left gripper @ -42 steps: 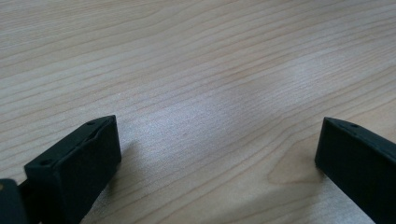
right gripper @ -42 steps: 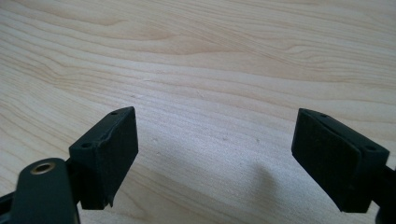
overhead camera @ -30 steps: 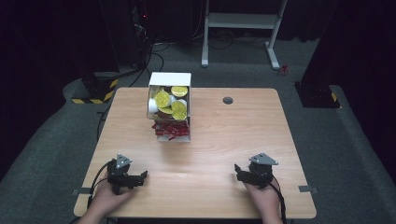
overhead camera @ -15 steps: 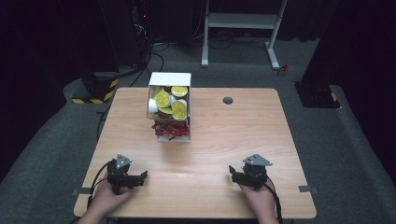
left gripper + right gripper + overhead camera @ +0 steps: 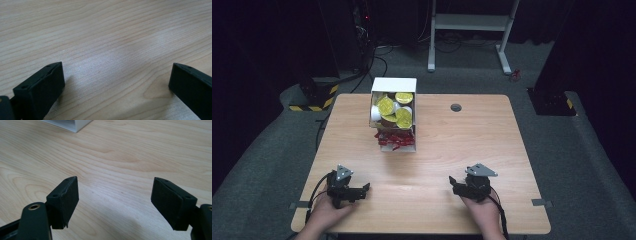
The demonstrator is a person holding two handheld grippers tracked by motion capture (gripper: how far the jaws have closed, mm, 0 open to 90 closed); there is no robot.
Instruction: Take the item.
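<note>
On the light wooden table (image 5: pixel 512 150), the black left gripper (image 5: pixel 364 188) and the black right gripper (image 5: pixel 453 181) sit near the front edge, well apart, each in a hand, jaws spread wide around bare wood. A white open box (image 5: pixel 393 85) of yellow-lidded round cups (image 5: pixel 385 105) and red wrappers (image 5: pixel 392 139) stands toward the table's far side

Pale wood-grain table (image 5: pixel 512 150); white box (image 5: pixel 394 86) holding yellow-lidded cups (image 5: pixel 386 106) above red wrappers (image 5: pixel 393 140); black grippers (image 5: pixel 362 190).
</note>
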